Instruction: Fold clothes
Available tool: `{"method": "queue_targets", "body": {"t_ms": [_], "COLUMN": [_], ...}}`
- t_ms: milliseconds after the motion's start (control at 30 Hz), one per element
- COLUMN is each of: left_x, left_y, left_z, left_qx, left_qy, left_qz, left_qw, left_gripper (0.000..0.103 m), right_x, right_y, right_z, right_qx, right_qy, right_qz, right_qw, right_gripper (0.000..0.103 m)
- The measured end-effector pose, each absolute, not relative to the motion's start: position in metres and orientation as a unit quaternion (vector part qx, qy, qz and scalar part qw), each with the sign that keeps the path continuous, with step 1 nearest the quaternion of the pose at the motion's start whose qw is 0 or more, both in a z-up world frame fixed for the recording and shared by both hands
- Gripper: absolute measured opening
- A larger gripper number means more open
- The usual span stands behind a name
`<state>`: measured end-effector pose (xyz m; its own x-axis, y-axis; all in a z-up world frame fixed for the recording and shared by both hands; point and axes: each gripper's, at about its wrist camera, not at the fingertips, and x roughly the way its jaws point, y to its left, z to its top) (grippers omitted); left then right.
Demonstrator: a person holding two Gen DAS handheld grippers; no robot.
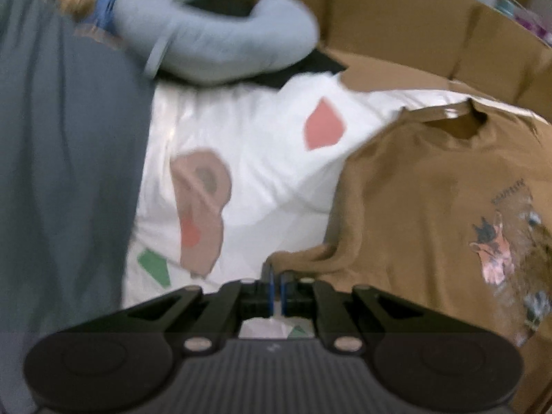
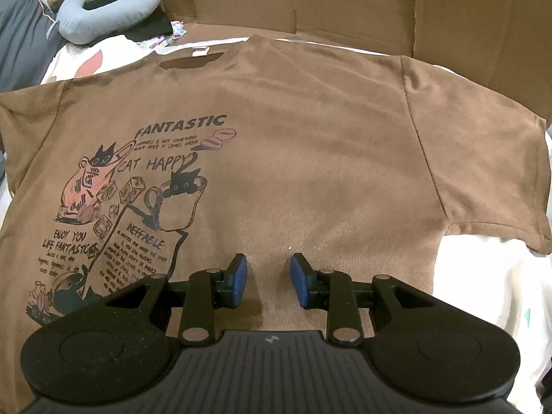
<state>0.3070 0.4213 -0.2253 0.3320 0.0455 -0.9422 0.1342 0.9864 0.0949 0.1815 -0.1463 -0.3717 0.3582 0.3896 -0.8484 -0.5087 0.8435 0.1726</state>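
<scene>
the left gripper [image 1: 277,284] fingers are pinched on the brown t-shirt [image 2: 293,145] sleeve edge; the right gripper [image 2: 268,281] fingers stand partly apart above the shirt's middle, holding nothing.

T-shirt [image 2: 310,145]: brown knit cloth, matt, soft nap; flat printed graphic.
Sheet [image 1: 262,158]: white cloth, smooth, slight sheen (coloured patches).
Box walls [image 2: 345,0]: corrugated cardboard, matt, creased.
Neck pillow [image 2: 103,13]: grey-blue cloth, matt.
Right gripper [image 2: 268,281]: black matt plastic, ribbed body; blue pads [image 2: 299,281], metal pivot pins.
</scene>
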Motion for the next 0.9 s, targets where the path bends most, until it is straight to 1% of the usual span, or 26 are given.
{"method": "queue_targets", "body": {"t_ms": [267, 400, 533, 567, 633, 900], "left_x": [0.324, 0.331, 0.332, 0.331, 0.327, 0.297], "left_y": [0.465, 0.478, 0.484, 0.485, 0.484, 0.473], "left_z": [-0.268, -0.287, -0.293, -0.293, -0.292, -0.291], "left_qx": [0.041, 0.027, 0.028, 0.029, 0.028, -0.005], "left_qy": [0.625, 0.639, 0.633, 0.63, 0.626, 0.622], "left_qz": [0.04, 0.069, 0.11, 0.114, 0.114, 0.107], "left_qw": [0.779, 0.765, 0.766, 0.767, 0.77, 0.776], "left_gripper": [0.003, 0.004, 0.014, 0.026, 0.038, 0.037], "right_x": [0.181, 0.18, 0.18, 0.18, 0.179, 0.179], "right_y": [-0.145, -0.143, -0.142, -0.142, -0.142, -0.141], "right_z": [-0.374, -0.375, -0.375, -0.375, -0.375, -0.375], "right_qx": [-0.069, -0.075, -0.079, -0.08, -0.081, -0.084], "right_qy": [0.496, 0.494, 0.494, 0.494, 0.493, 0.493], "right_qz": [0.278, 0.28, 0.28, 0.28, 0.281, 0.281], "right_qw": [0.82, 0.82, 0.819, 0.819, 0.819, 0.819], "right_gripper": [0.036, 0.038, 0.038, 0.038, 0.038, 0.038]}}
